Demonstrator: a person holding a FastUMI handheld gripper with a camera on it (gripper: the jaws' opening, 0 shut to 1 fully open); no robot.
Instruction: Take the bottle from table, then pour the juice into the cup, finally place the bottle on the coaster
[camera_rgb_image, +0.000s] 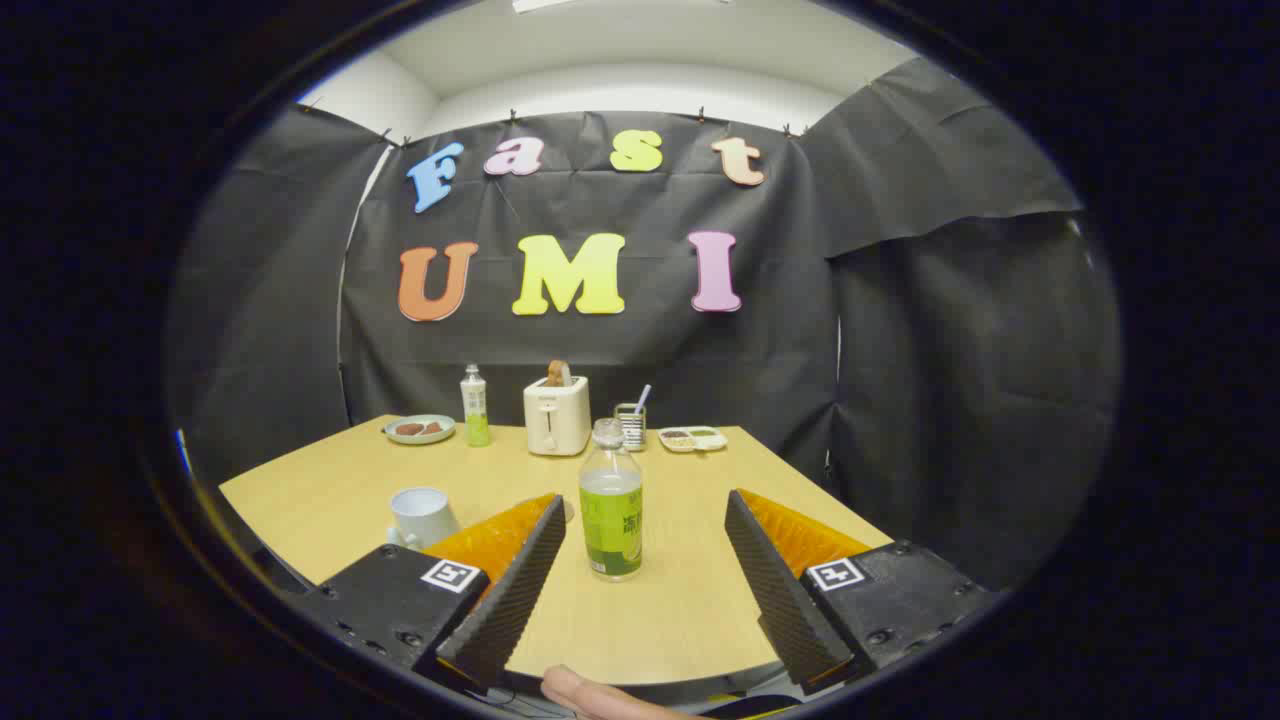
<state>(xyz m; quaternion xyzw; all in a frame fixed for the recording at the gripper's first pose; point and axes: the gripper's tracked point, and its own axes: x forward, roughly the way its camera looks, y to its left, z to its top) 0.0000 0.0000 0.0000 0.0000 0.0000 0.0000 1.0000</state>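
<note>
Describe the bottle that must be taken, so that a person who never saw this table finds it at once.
On the wooden table, look near the front, between the open fingers of the gripper. There stands the near bottle, upright, with green juice. The far bottle beside the toaster is slimmer and stands at the back.

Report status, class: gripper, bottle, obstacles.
Gripper open, fingers either side of the bottle, not touching. Bottle upright on table, juice inside. Cup beside one finger; approach unobstructed.

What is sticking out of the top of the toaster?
A brown slice of toast stands up from the toaster; its lower part is hidden inside the slot. The open gripper flanks the bottle.
</note>
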